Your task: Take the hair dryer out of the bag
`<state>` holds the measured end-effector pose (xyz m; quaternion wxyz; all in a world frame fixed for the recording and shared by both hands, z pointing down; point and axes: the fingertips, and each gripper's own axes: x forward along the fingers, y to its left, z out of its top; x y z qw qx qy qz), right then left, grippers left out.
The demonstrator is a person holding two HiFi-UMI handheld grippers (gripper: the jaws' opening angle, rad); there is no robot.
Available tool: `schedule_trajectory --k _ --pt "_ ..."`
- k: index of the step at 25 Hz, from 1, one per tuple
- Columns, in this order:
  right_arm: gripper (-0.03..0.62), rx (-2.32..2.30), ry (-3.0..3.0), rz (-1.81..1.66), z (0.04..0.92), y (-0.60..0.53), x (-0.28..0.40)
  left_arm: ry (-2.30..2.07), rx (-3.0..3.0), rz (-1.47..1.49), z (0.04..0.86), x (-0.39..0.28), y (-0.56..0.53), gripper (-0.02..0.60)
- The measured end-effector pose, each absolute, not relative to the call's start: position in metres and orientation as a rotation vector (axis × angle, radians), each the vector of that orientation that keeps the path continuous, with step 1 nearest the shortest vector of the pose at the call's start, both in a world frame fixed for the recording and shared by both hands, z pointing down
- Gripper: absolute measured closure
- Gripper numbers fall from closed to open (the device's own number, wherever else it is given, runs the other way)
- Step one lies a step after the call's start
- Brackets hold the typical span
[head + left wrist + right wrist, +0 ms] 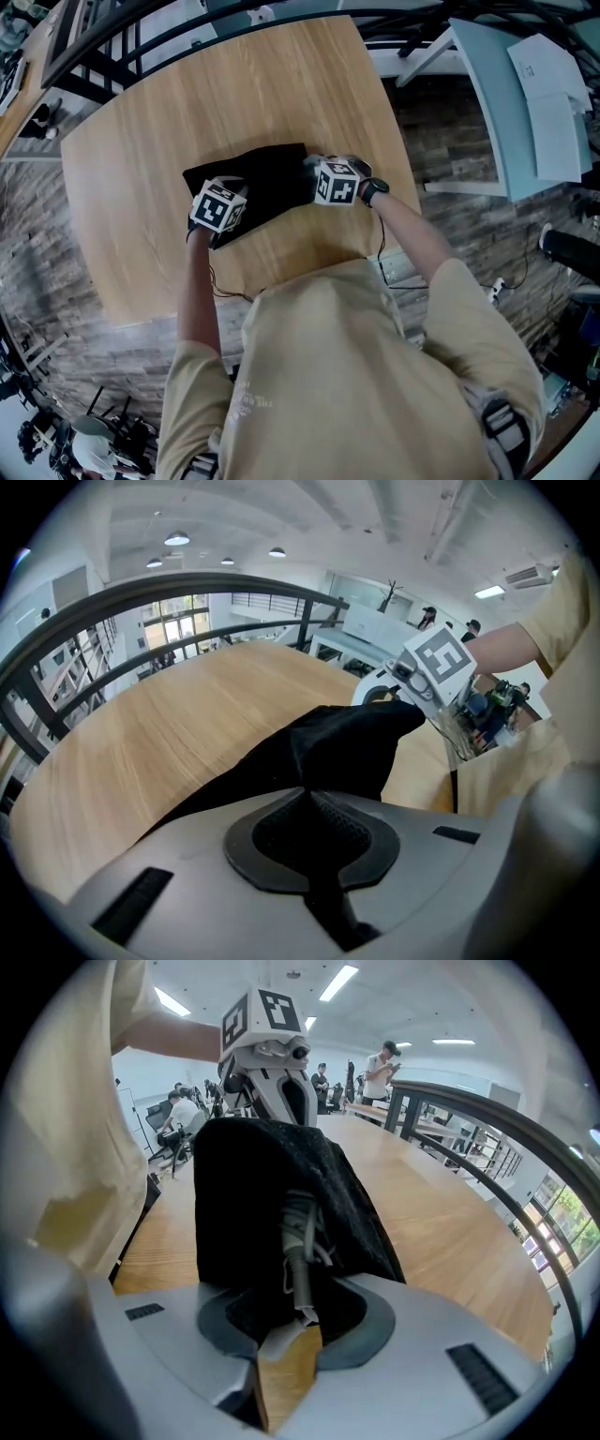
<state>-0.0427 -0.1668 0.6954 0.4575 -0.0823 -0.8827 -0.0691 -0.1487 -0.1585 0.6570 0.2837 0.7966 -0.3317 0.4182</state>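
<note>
A black cloth bag (267, 178) lies on the round wooden table (187, 112), between the two grippers. My left gripper (311, 841) is shut on a fold of the bag's fabric (337, 747) at its near left corner. In the right gripper view the bag (244, 1185) is lifted into a tent, and the hair dryer's grey bundled cord (298, 1237) hangs out of its mouth. My right gripper (292, 1330) stands partly open with the cord's end between its jaws; wood shows through the gap. The dryer's body is hidden inside the bag.
The table's near edge runs just in front of the person's torso (356, 375). A black railing (141, 597) curves behind the table. A pale blue desk with papers (525, 103) stands at the right. People sit and stand far off in the room (380, 1068).
</note>
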Motion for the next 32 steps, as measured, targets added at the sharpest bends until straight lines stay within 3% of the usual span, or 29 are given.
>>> schedule_trajectory --k 32 --pt "0.52 -0.047 -2.167 -0.245 0.653 -0.181 0.062 -1.038 1.985 0.983 0.667 -0.161 -0.171 0.56"
